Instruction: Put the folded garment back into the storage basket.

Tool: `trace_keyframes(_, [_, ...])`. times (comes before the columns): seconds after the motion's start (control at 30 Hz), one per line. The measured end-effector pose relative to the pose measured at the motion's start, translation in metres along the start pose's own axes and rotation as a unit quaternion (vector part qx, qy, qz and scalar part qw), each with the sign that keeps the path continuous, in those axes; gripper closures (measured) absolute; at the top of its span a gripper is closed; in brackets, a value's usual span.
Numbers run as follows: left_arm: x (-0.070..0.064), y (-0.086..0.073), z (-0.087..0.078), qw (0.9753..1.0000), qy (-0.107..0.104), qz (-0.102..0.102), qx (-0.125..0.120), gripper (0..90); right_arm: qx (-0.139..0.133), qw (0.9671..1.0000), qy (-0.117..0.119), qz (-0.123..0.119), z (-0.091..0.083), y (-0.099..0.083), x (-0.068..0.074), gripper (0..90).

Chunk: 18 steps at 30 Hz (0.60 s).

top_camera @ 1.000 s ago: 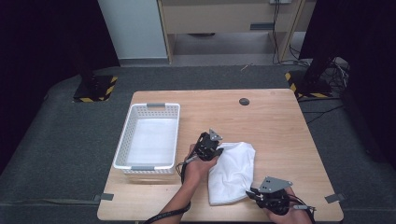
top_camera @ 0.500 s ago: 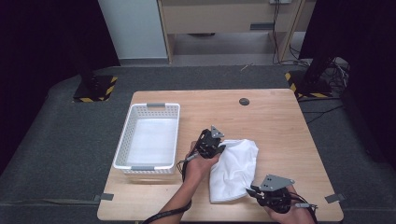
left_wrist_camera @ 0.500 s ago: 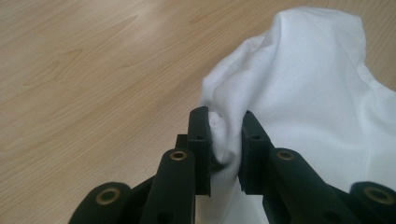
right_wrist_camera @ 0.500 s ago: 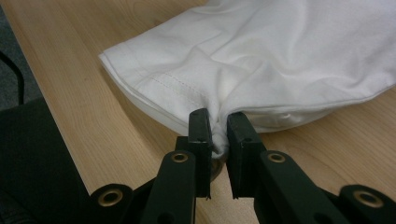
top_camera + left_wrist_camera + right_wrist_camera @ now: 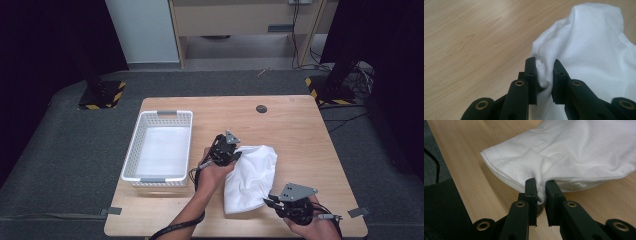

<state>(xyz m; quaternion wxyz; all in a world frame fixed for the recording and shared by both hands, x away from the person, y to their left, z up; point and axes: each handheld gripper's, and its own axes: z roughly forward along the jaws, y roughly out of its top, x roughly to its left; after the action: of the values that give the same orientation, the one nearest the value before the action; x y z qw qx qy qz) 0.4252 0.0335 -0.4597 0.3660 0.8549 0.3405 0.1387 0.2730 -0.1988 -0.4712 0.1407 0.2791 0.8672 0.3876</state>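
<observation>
in the high view, going from the left, the white perforated plastic basket (image 5: 159, 148) is sitting on the left half of the light wooden bench (image 5: 300, 125), and something flat and white, perhaps folded cloth, is lining its bottom; i cannot tell what it is exactly. just to its right, the left claw (image 5: 231, 154) is clenching a bunched fold at the upper left edge of the crumpled white cotton garment (image 5: 252, 176), and in the left gripper view the cloth (image 5: 586, 50) is being squeezed between the two black jaws.

the garment is lying on the bench between the two hands, well apart from the basket. the right claw (image 5: 272, 201) has drawn a little nearer to the bench's front edge than it was a second ago, and it is now pinching the stitched hem at the garment's lower corner (image 5: 524, 167), with its jaws nearly closed on the fabric.

with both corners being gripped, the garment is probably being readied for lifting or spreading, likely towards folding it for the basket.
</observation>
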Motion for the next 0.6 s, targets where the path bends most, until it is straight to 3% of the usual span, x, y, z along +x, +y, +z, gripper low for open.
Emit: trace_keyframes(0.6, [0.003, 0.027, -0.022, 0.9999, 0.01, 0.007, -0.004, 79.3, -0.011, 0.9999, 0.009, -0.006, -0.009, 0.025, -0.006, 81.6])
